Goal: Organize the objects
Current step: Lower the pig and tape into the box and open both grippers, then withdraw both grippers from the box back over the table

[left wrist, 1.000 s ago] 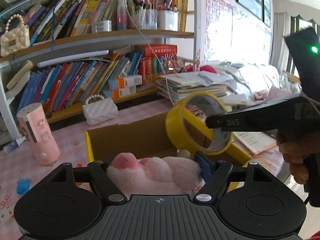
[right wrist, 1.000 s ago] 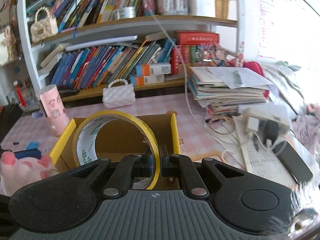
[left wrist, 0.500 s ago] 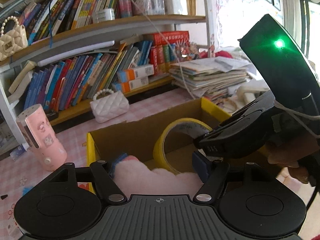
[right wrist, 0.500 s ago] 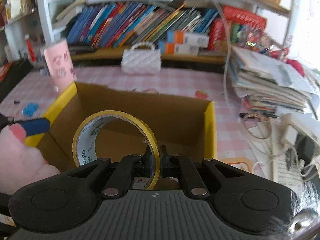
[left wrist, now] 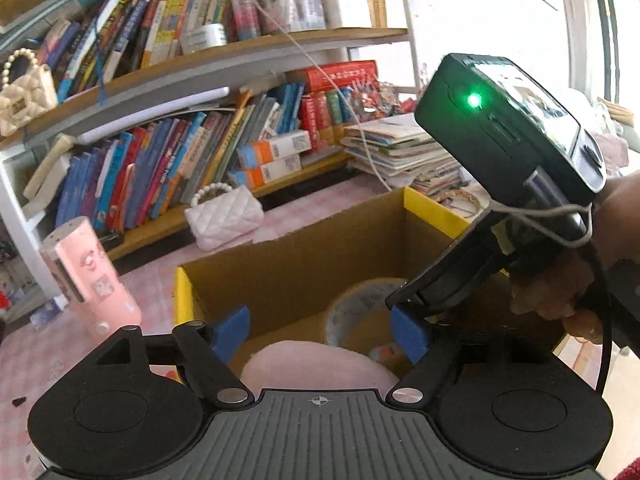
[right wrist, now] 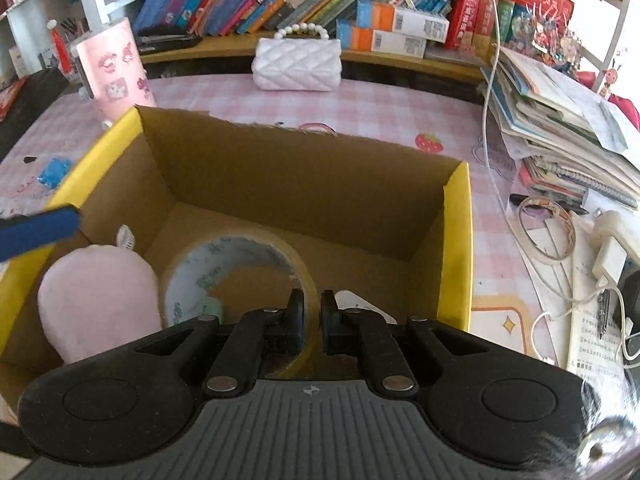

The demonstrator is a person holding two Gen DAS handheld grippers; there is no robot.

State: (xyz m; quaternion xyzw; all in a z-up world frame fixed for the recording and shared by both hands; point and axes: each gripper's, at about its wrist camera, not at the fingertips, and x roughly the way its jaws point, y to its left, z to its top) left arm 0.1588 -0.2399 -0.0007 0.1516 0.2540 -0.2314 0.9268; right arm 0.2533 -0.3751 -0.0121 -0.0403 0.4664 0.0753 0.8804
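Tape roll: the roll of packing tape [right wrist: 236,276] stands on edge low inside the cardboard box [right wrist: 456,240], its open core facing roughly toward the right wrist camera, its near rim between the right gripper's pads.
Key relation: the tape sits straight ahead of and just below the right gripper [right wrist: 311,314]; the box floor lies right under the roll, though whether the roll already rests on it I cannot tell.
Right gripper: jaws nearly closed, pinching the wall of the tape roll, one pad inside the ring and one outside.
Left gripper: the left gripper [left wrist: 320,330] hangs over the near left part of the box with its blue pads [left wrist: 230,330] spread wide and nothing between them.
Plush toy: a pink plush toy [right wrist: 100,300] lies in the box's left corner, directly under the left gripper and touching or just beside the tape.
Nearer arm: the right one, already on the tape.
Likely next: judged from this, the right jaws need only part to leave the roll in the box; standing on edge, it may tip or roll toward the plush.
Surroundings: the box rests on a pink checked worktop [right wrist: 380,108].
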